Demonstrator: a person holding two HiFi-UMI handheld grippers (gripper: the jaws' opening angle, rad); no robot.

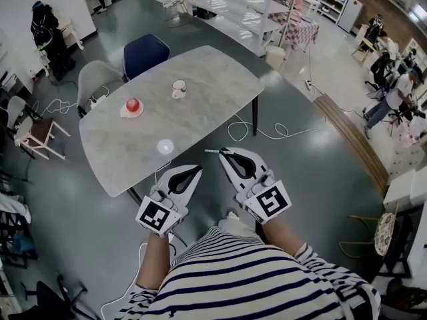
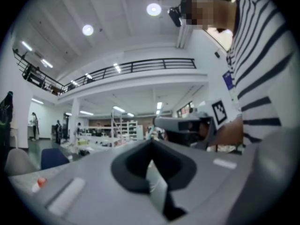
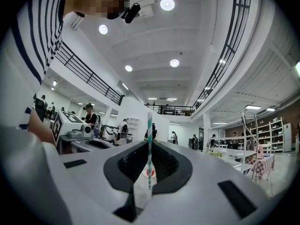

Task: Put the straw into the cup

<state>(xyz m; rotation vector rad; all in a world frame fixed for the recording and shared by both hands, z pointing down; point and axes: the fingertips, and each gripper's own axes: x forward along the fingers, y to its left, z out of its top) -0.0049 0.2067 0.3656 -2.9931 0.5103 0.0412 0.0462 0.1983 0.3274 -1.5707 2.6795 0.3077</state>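
From the head view, the likeliest failure is a miss at the rim: the cup (image 1: 179, 89) is small and stands well apart from both grippers, on the far half of the table (image 1: 220, 79). The straw (image 1: 212, 151) lies crosswise at the tips of the right gripper (image 1: 222, 151), near the table's near edge, so it would need turning end-down before it can enter. A careless reach could also brush the red thing (image 1: 133, 105) on its saucer (image 1: 124, 112), left of the cup. The left gripper (image 1: 198, 169) hovers beside the right one, clear of the table. In the left gripper view, the left gripper (image 2: 151, 143) has its jaws together with nothing between them, so it cannot steady the cup as it stands, and a nudge from the straw could push the cup along. In the right gripper view, the right gripper (image 3: 149, 142) is clamped on the thin striped straw (image 3: 150, 149), which runs straight across the jaws. A light straw like this may swivel or slip in the pinch. I cannot make out the cup in this view.
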